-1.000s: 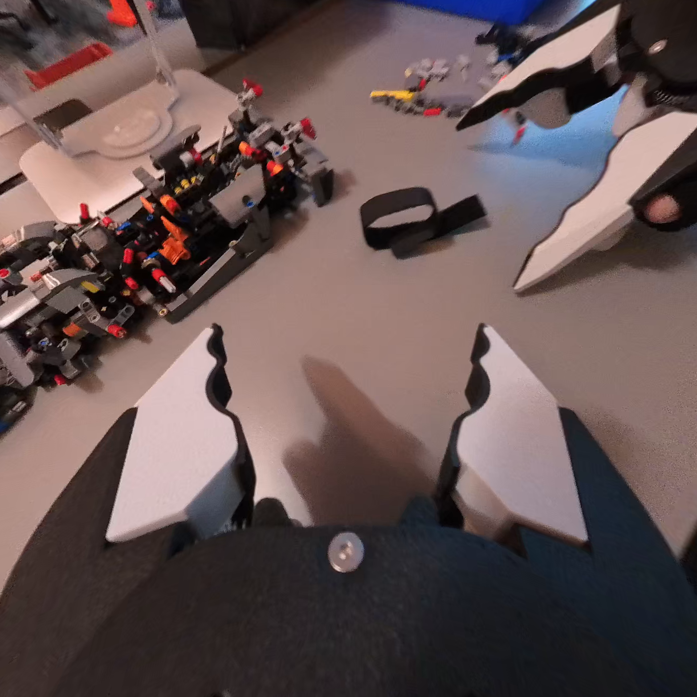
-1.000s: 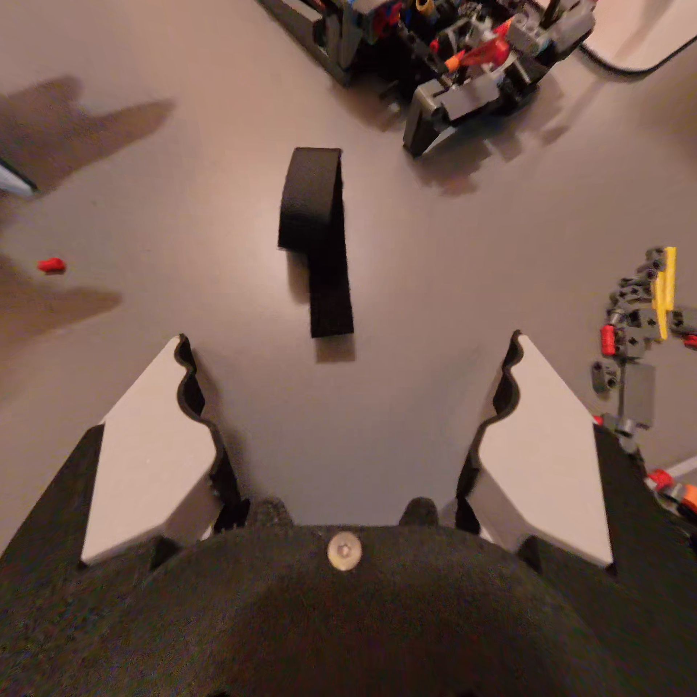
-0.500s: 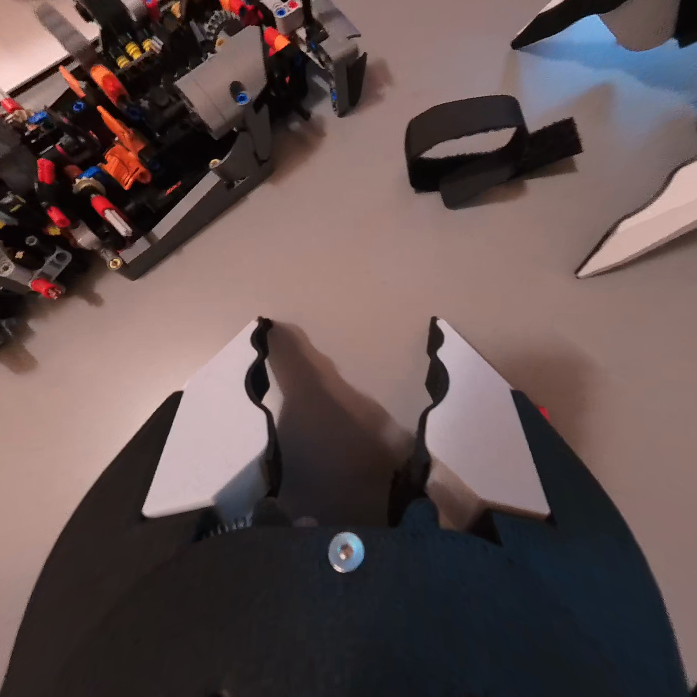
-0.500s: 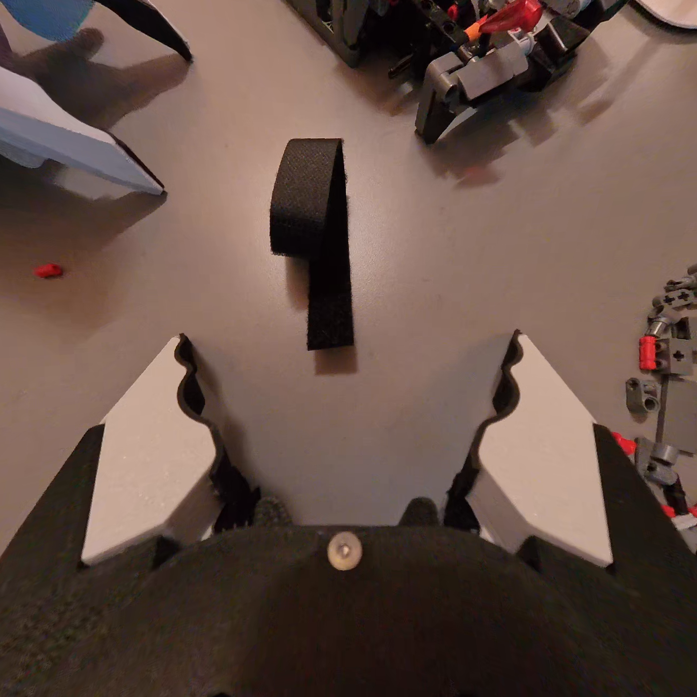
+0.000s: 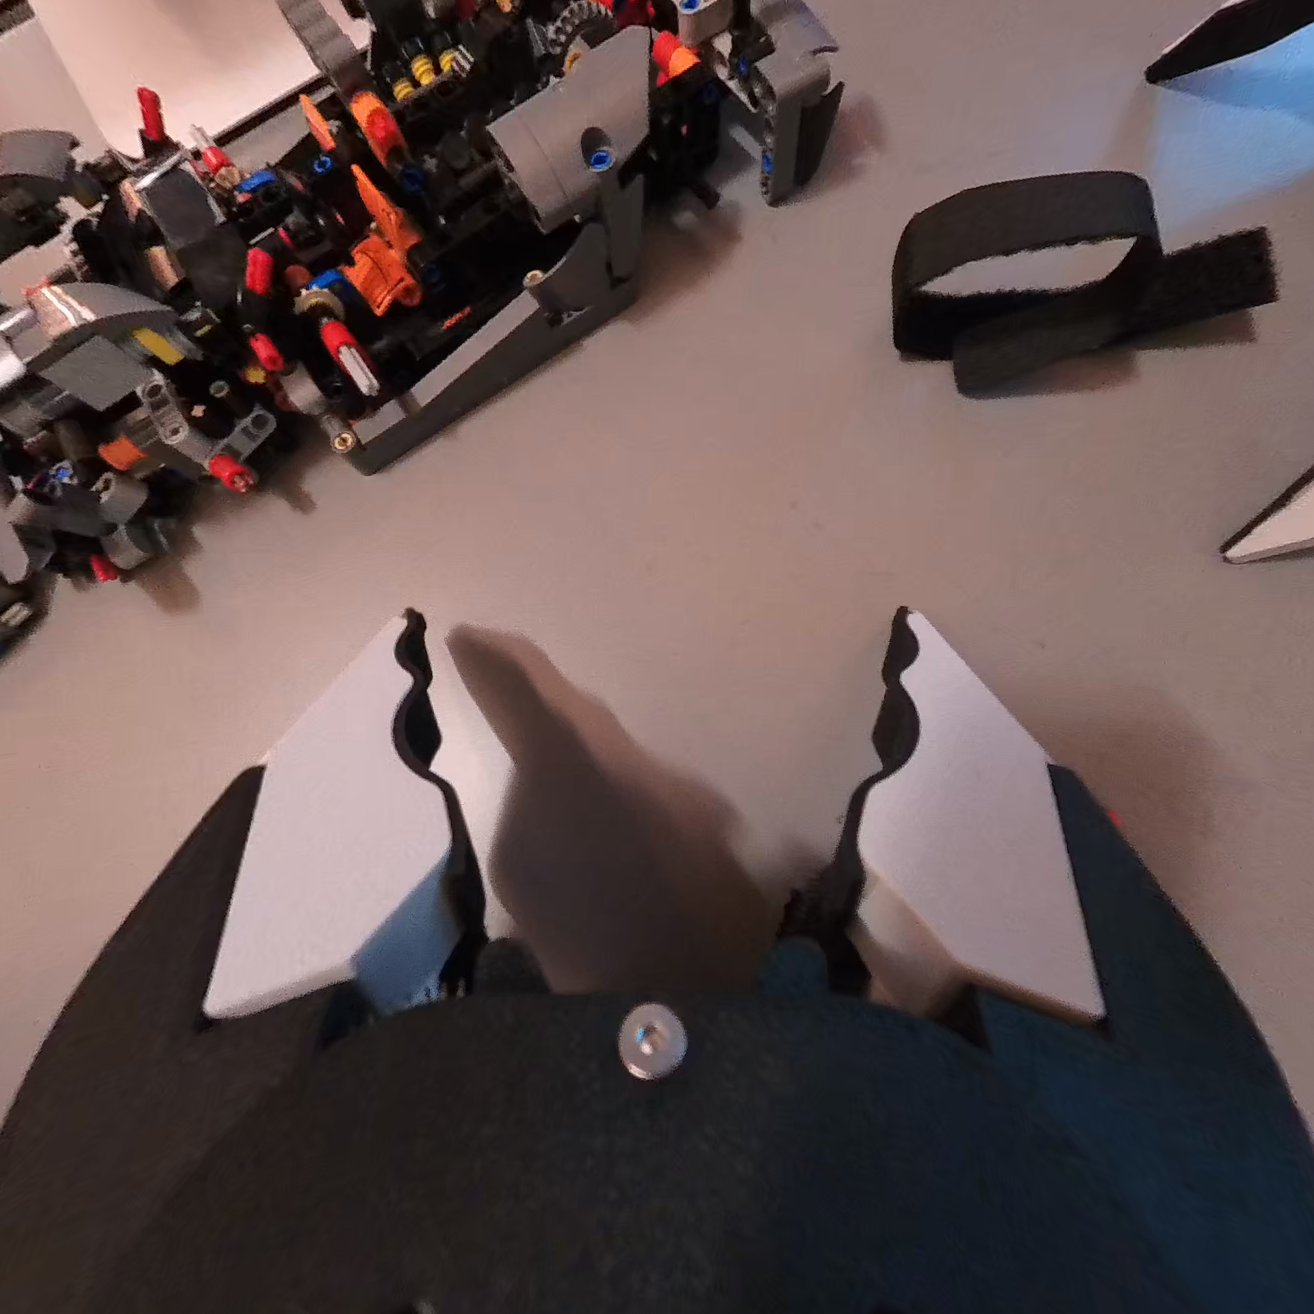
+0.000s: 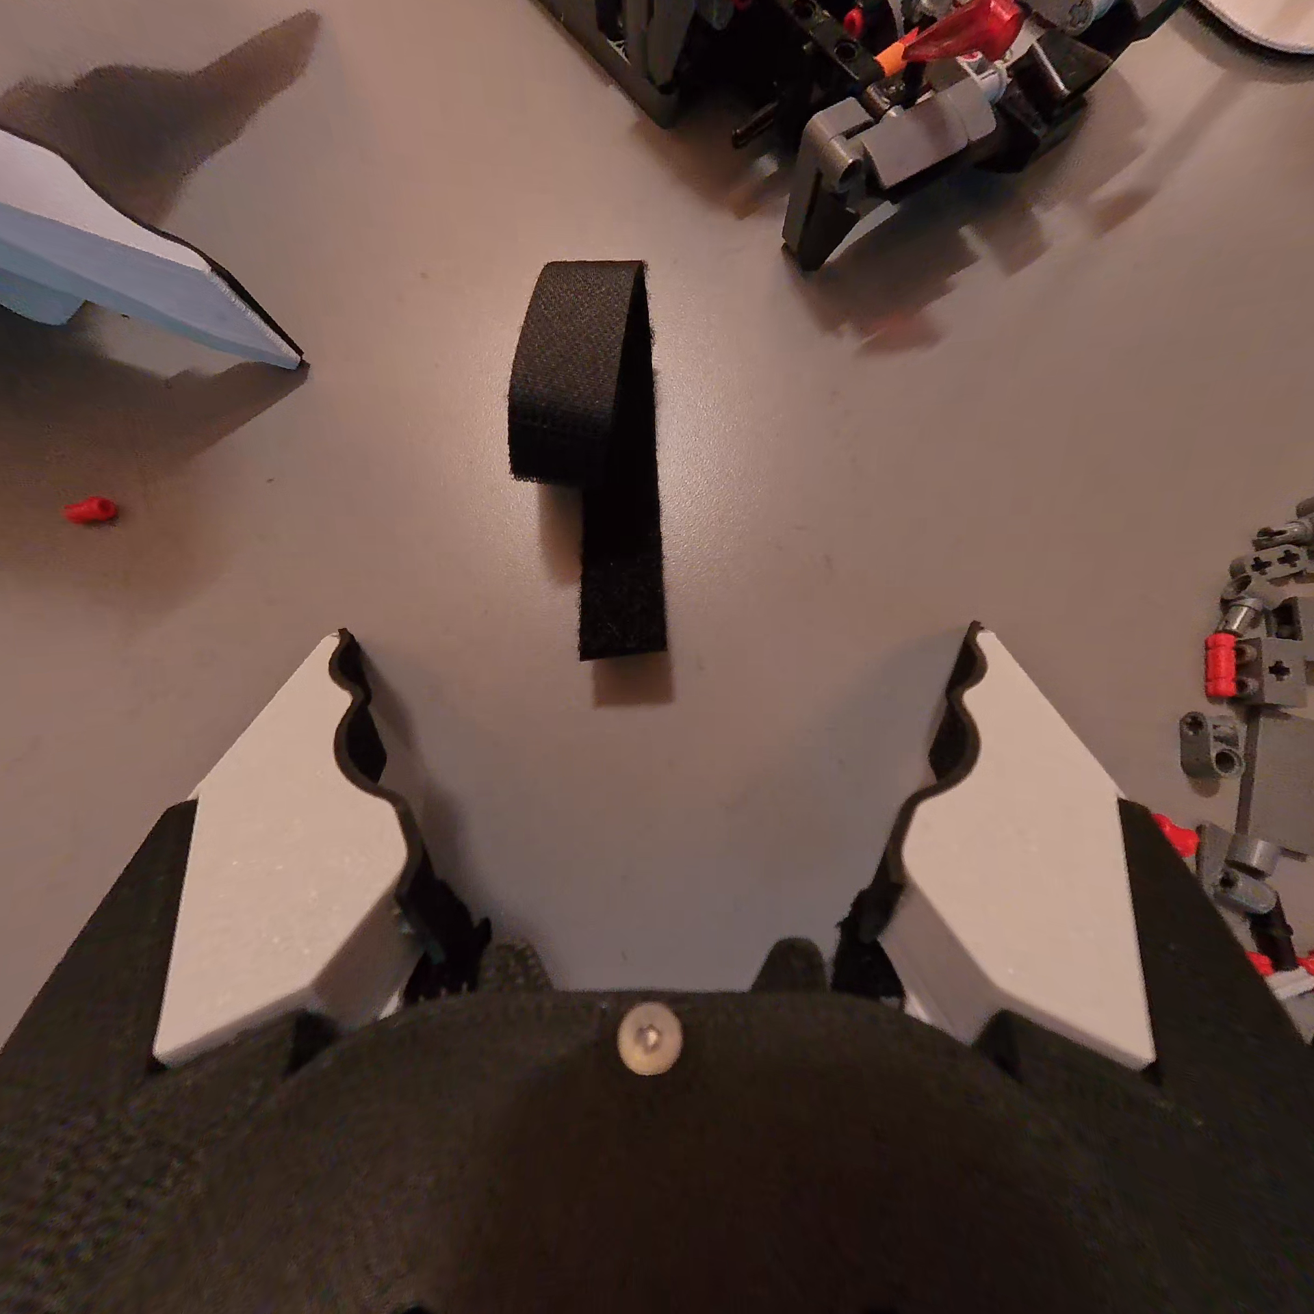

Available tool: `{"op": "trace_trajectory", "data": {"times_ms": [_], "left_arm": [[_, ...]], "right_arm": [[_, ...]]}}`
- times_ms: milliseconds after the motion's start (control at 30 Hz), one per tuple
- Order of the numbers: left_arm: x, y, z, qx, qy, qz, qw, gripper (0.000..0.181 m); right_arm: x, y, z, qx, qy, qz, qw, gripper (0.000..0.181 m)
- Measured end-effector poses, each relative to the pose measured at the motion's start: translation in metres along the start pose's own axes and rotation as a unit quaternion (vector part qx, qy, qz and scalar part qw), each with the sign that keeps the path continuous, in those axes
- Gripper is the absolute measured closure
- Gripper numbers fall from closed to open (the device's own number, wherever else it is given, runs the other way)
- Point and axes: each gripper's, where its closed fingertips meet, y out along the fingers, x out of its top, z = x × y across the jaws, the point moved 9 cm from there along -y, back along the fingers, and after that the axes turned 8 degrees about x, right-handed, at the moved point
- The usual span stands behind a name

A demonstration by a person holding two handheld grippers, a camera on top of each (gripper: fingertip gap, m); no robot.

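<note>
Left wrist view: the left gripper hovers spread and empty over the grey table, brick model ahead-left.

Right wrist view: the right gripper, spread, faces the black strap lying lengthwise ahead; a red piece appears only here.

A hobby or lab bench for building-brick models

A plain grey worktop carries a large half-built technical brick model in black, grey, orange and red, with loose grey and red brick parts scattered at one side, a stray red peg and a black hook-and-loop strap. A white flat base lies behind the model.
</note>
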Motion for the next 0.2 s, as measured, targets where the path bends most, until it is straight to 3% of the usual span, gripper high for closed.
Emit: {"op": "trace_trajectory", "data": {"times_ms": [67, 200], "left_arm": [[-0.0002, 0.0015, 0.0015, -0.008, -0.009, 0.008, 1.0, 0.056], [-0.0026, 0.0075, 0.0092, -0.004, -0.051, 0.039, 0.998, 0.036]], "right_arm": [[0.0, 0.0, -0.0001, 0.0, 0.0, 0.0, 1.0, 0.026], [-0.0001, 0.0001, -0.0002, 0.0, 0.0, 0.0, 1.0, 0.026]]}}
